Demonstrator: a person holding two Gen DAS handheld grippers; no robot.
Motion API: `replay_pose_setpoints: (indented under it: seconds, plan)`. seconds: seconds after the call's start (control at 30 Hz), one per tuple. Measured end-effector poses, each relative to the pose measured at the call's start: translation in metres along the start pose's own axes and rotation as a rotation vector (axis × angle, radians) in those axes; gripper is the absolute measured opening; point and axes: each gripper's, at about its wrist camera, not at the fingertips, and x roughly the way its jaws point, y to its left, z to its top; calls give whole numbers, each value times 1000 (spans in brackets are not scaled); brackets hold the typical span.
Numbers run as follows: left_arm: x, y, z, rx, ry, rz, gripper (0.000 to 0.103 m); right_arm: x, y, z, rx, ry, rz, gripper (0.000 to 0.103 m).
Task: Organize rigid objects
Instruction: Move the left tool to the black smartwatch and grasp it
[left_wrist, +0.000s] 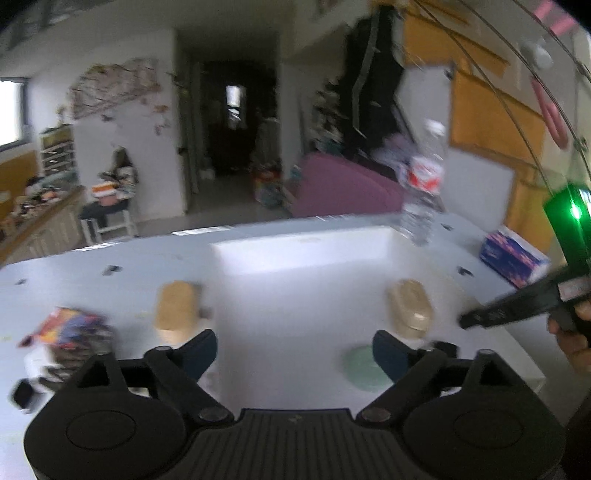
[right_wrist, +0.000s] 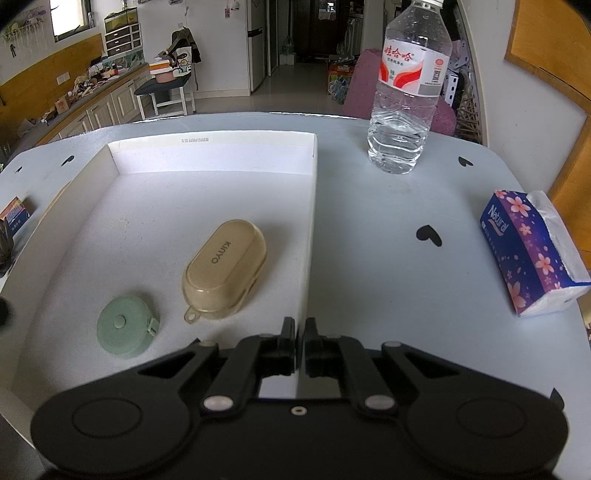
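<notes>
Left wrist view, blurred: left gripper is seen with jaws spread wide, nothing between them. A tan box lies beyond the left fingertip, just outside the white tray near its left wall; whether it touches the wall cannot be told. A colourful packet is seen further left on the table. Beyond the right fingertip lies the beige case, inside the tray; the green tape measure is partly hidden behind that fingertip. At the right edge the right gripper is seen, held by a hand, jaws closed.

Right wrist view, sharp: the green tape measure is a flat round disc with a small tab, lying in the tray's near part, left of the fingers. The beige case is oblong, glossy, lettered on the lid, with a small loop at its near end, just beside the disc and apart from it. The right gripper is closed with nothing held, poised over the tray's right wall. On the table to the right stand a water bottle, upright at the far edge, and a tissue pack near the right edge.
</notes>
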Motion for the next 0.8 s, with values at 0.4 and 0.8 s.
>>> replay_pose_setpoints:
  seconds: [0.4,0.8]
  plan:
    - [-38,116,-27,-191,-46,346,99,2,2,-1,-10,2,-7,5]
    - [-38,183,-74,-256,55,456,83,9,1,-1,-9,25,-1,5]
